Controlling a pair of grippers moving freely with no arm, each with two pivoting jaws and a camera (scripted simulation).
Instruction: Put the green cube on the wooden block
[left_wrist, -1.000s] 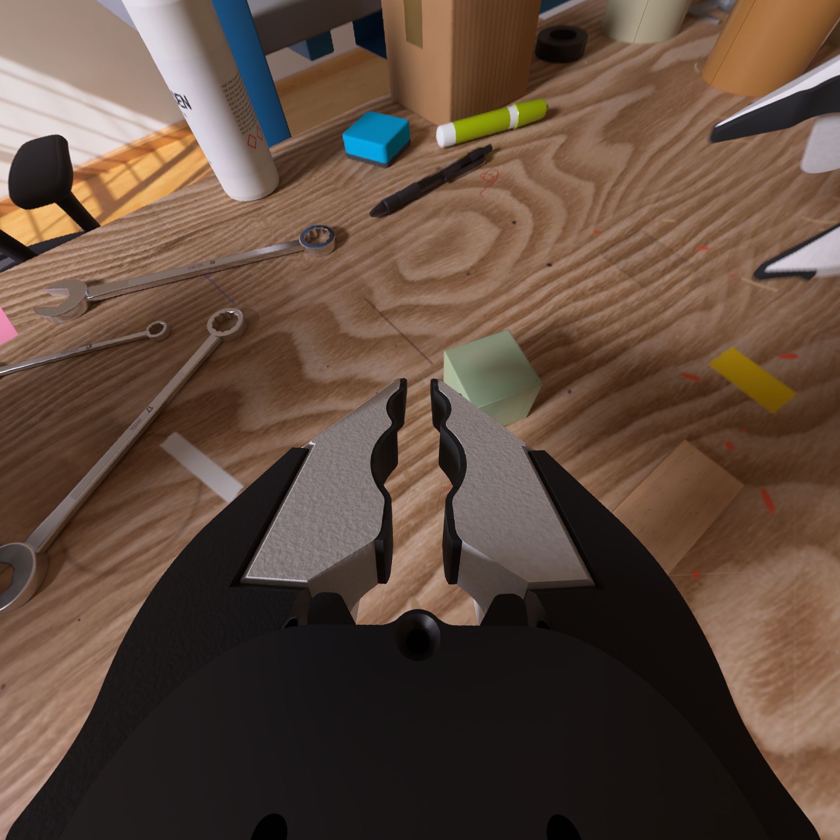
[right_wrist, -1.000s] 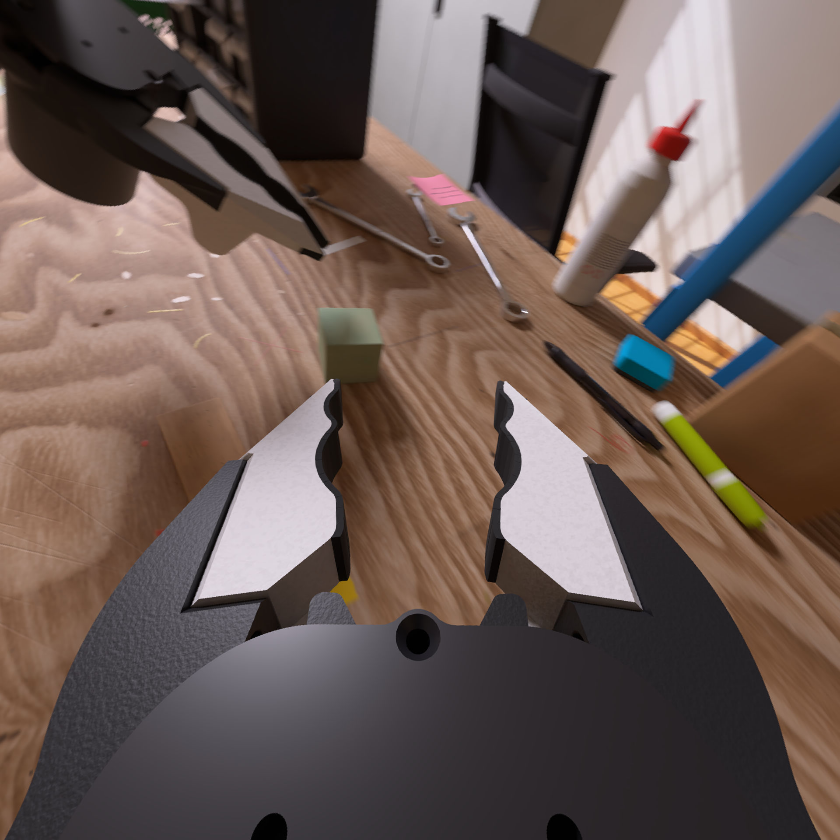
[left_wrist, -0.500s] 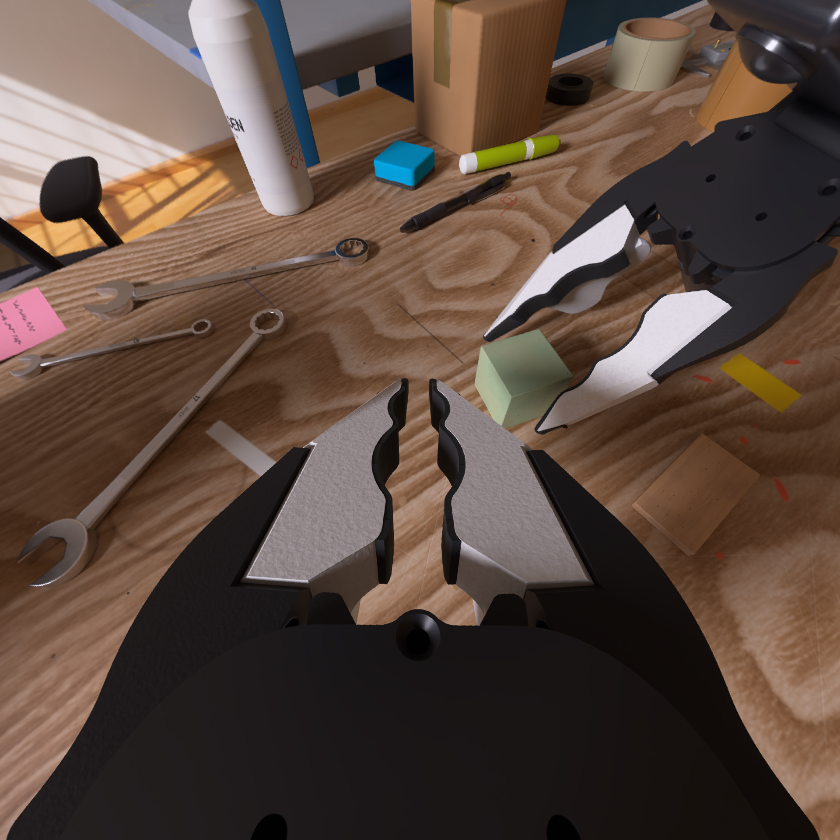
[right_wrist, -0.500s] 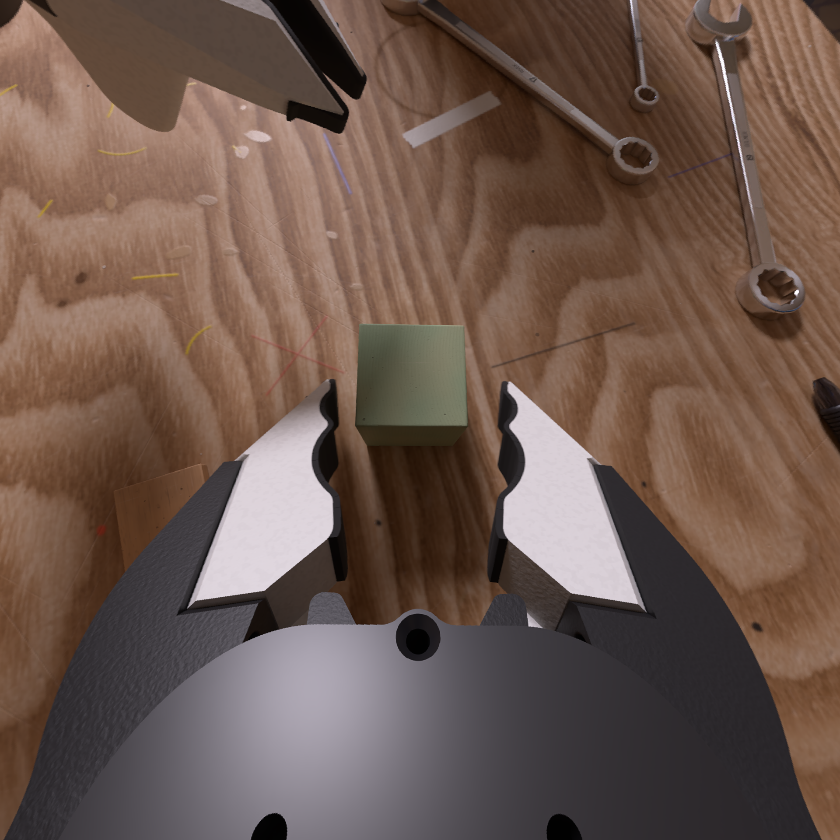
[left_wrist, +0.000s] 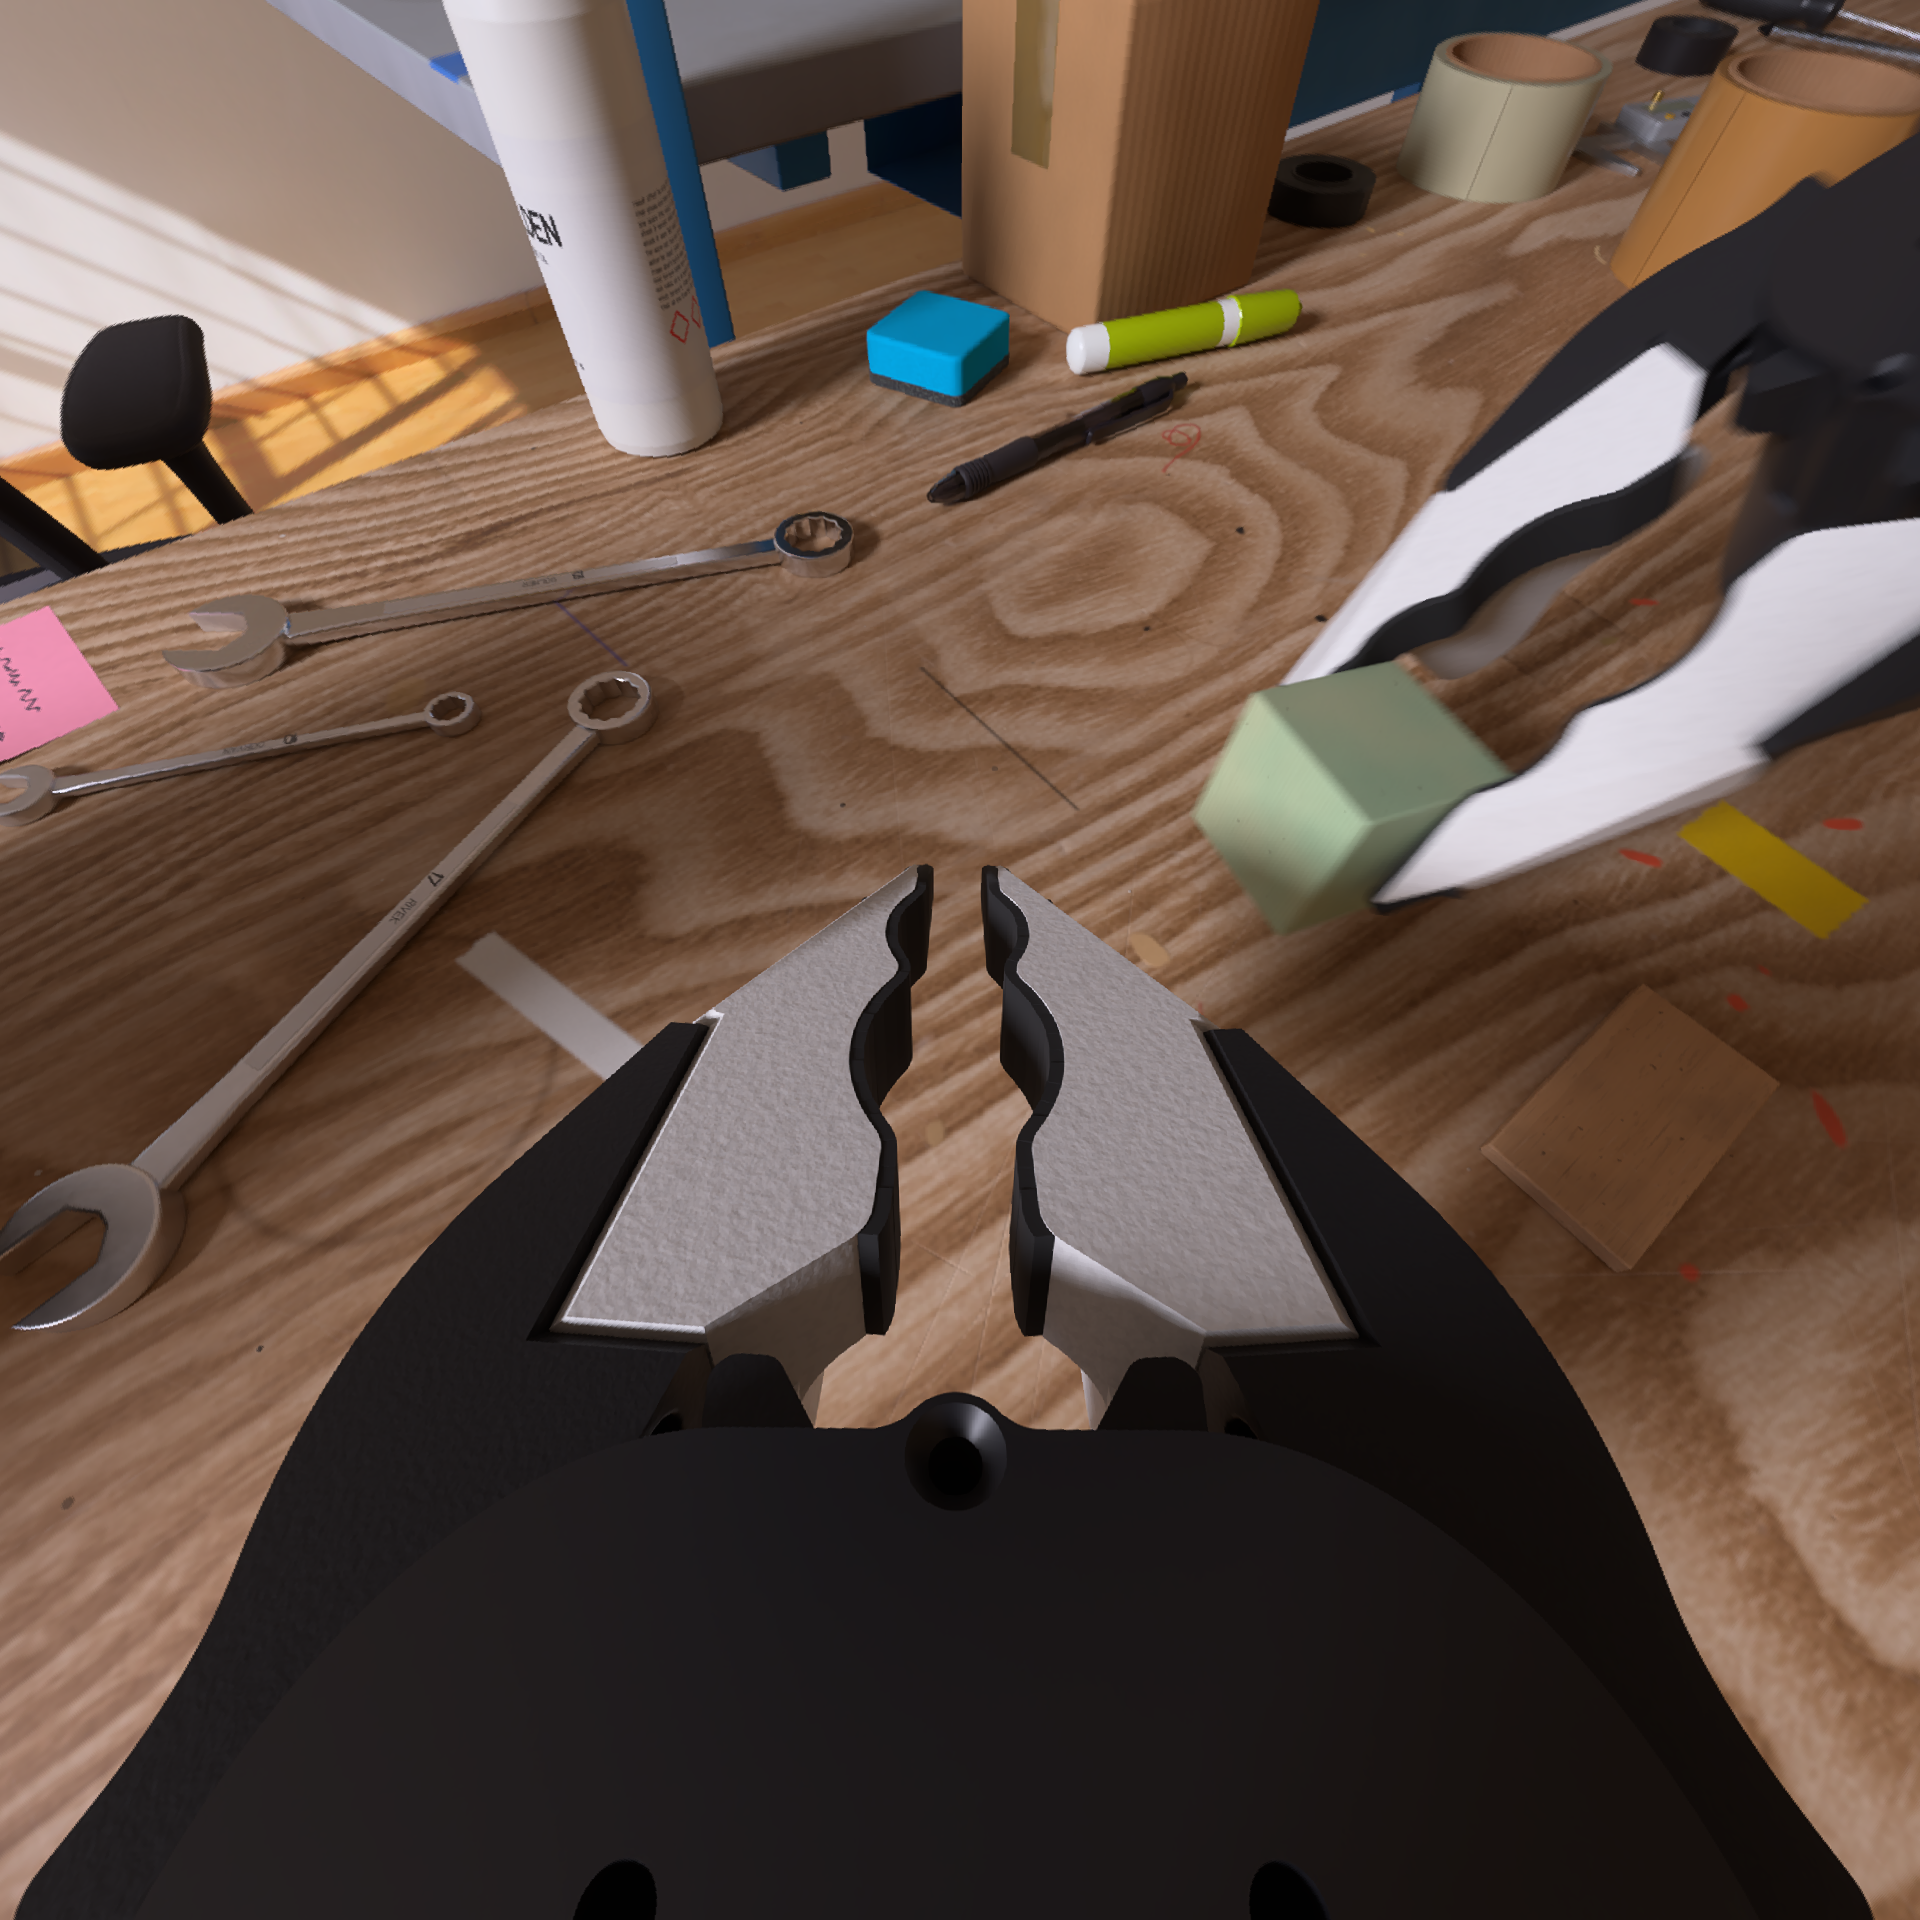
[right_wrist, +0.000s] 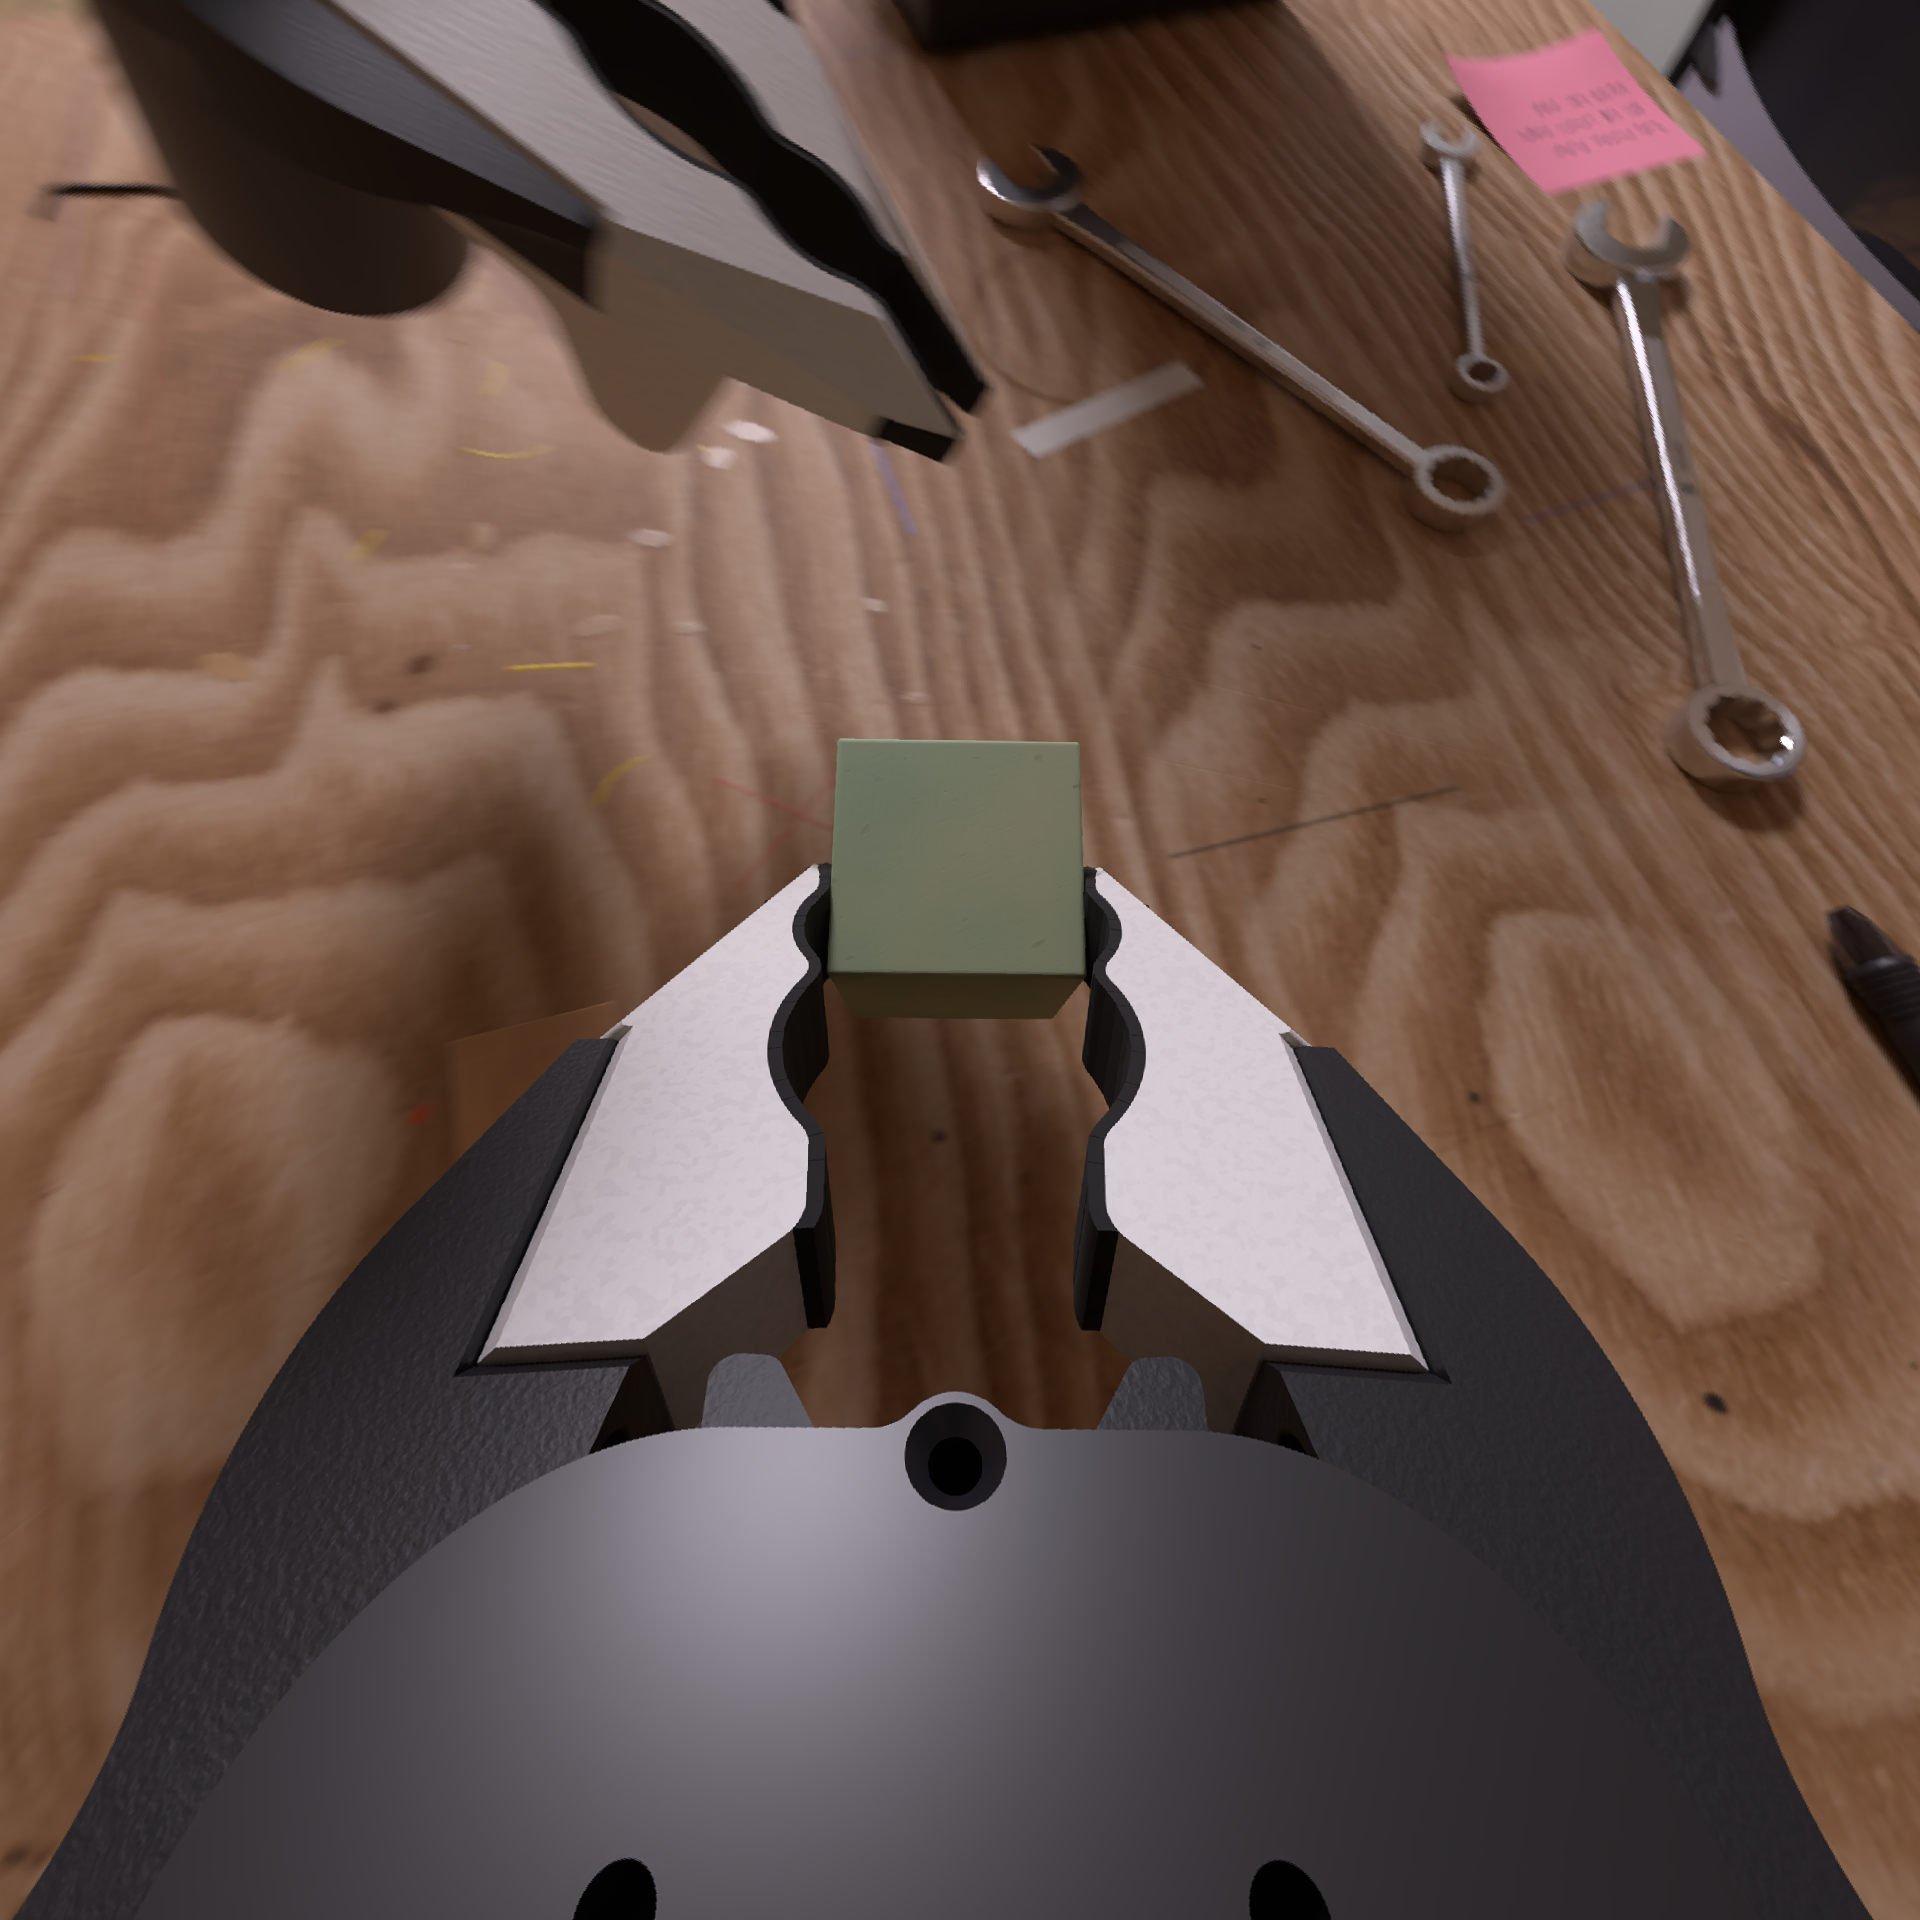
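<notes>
My right gripper (right_wrist: 956, 888) is shut on the pale green cube (right_wrist: 956, 831), gripping its two sides at the fingertips and holding it a little above the wooden table. The cube also shows in the left wrist view (left_wrist: 1340, 790), at the right, between the right gripper's white fingers (left_wrist: 1621, 769). The flat wooden block (left_wrist: 1631, 1127) lies on the table below and to the right of the cube. In the right wrist view only a blurred sliver of it (right_wrist: 520, 1060) shows beside the left finger. My left gripper (left_wrist: 956, 878) is shut and empty, hovering left of the cube.
Three wrenches (left_wrist: 343, 935) lie to the left near a pink note (left_wrist: 42, 686). At the back stand a white bottle (left_wrist: 603, 229), a cardboard box (left_wrist: 1132, 135) and tape rolls (left_wrist: 1507, 114). A blue eraser (left_wrist: 940, 343), green marker (left_wrist: 1184, 327) and black pen (left_wrist: 1060, 436) lie nearby.
My right gripper came in over the cube, closed on it and lifted it off the table. My left gripper stayed shut and drew back a little.
</notes>
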